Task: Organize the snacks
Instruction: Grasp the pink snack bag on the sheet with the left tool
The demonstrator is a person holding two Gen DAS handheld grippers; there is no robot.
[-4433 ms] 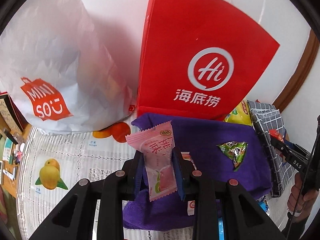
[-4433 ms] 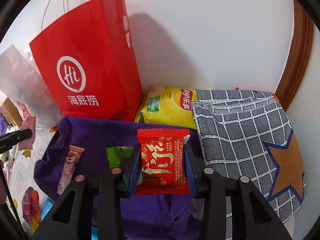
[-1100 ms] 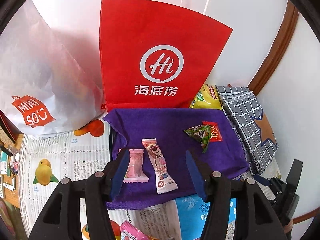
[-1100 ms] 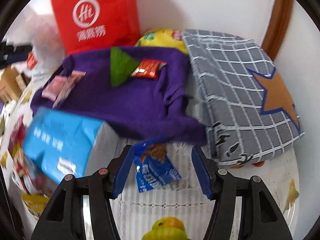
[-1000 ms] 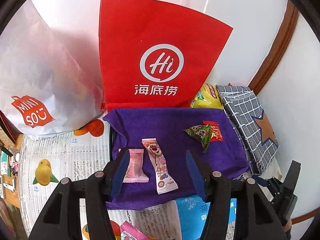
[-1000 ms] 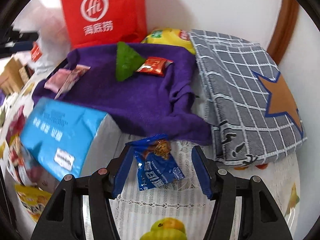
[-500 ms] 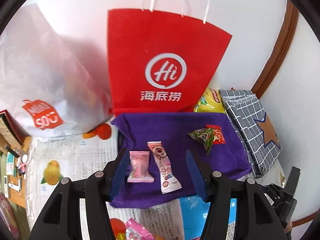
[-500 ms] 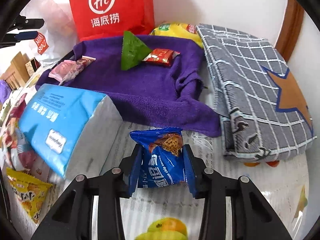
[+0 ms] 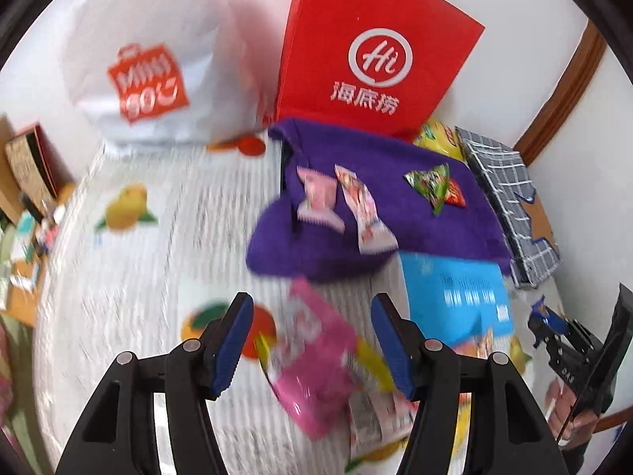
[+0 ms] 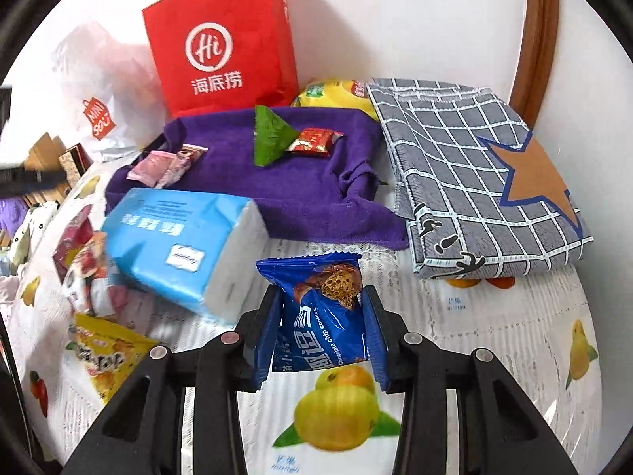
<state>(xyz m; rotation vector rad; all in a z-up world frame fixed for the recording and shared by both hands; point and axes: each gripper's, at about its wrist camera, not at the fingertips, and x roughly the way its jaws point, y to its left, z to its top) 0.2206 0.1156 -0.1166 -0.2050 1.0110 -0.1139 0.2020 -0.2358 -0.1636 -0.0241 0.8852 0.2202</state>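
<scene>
four small snacks lie on the purple towel (image 10: 285, 182) in the upper middle of the right wrist view: a pink candy packet (image 10: 152, 167) and a bear-print wrapper (image 10: 182, 160) touching each other at its left, and a green triangular packet (image 10: 271, 138) touching a red sachet (image 10: 314, 141) nearer the middle. the right gripper (image 10: 321, 334) at the lower centre is pinching a blue chocolate chip cookie packet (image 10: 322, 312), both blue pads pressed flat against its sides, with the packet lifted clear of the fruit-print tabletop (image 10: 494, 336). its jaws have just been closing onto that packet. a blue tissue pack (image 10: 178, 233) lies to the left of the held packet, overlapping the towel's near edge, and a yellow snack bag (image 10: 108, 352) sits at the lower left among other loose wrappers. a red paper bag (image 10: 221, 39) stands against the wall behind the towel, a yellow chip bag (image 10: 336, 93) lies just right of it, and a folded grey checked cloth (image 10: 474, 170) with an orange star fills the right side.

in the blurred left wrist view the left gripper (image 9: 310, 346) at the lower centre stands spread, and its jaws have just been opening a little further. a bright pink packet (image 9: 312, 360) shows between the pads, but they do not press on it. a white plastic bag (image 9: 150, 55) with an orange logo sits at the upper left.
</scene>
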